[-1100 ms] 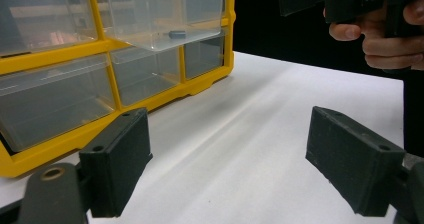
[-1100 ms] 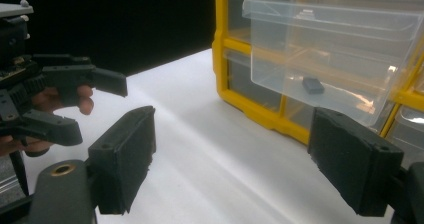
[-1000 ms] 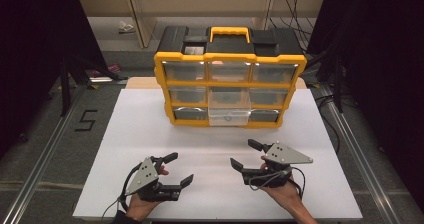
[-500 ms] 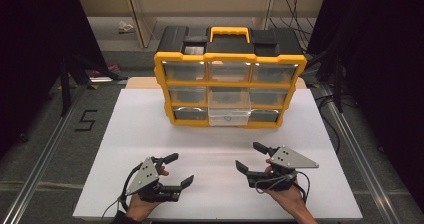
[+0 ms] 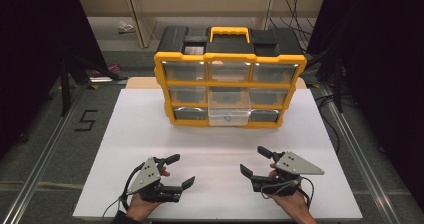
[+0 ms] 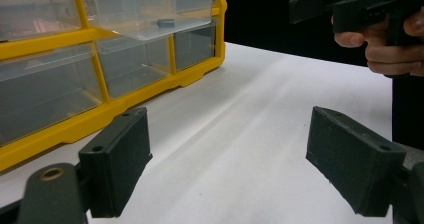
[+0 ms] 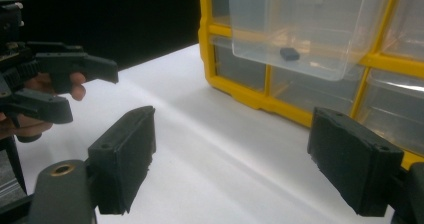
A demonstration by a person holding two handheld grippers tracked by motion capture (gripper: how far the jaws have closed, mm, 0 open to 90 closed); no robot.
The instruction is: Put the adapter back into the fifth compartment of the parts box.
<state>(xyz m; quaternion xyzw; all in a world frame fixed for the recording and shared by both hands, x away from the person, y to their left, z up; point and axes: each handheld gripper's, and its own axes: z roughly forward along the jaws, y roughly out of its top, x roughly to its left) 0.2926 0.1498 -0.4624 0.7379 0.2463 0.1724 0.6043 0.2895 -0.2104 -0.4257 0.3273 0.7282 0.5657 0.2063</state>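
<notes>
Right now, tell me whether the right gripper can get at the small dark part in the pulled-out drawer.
Probably yes. The right gripper is open and empty, bare table lies between it and the pulled-out drawer, and the drawer's top is open above the small dark part.

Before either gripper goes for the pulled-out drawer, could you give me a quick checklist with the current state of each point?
1. Left gripper open, holding nothing: ok.
2. Right gripper open, holding nothing: ok.
3. Middle drawer of the organizer pulled out: ok.
4. Small dark part lying in that drawer: ok.
5. White table bare between grippers and organizer: ok.
6. Organizer fixed against sliding: cannot tell.
</notes>
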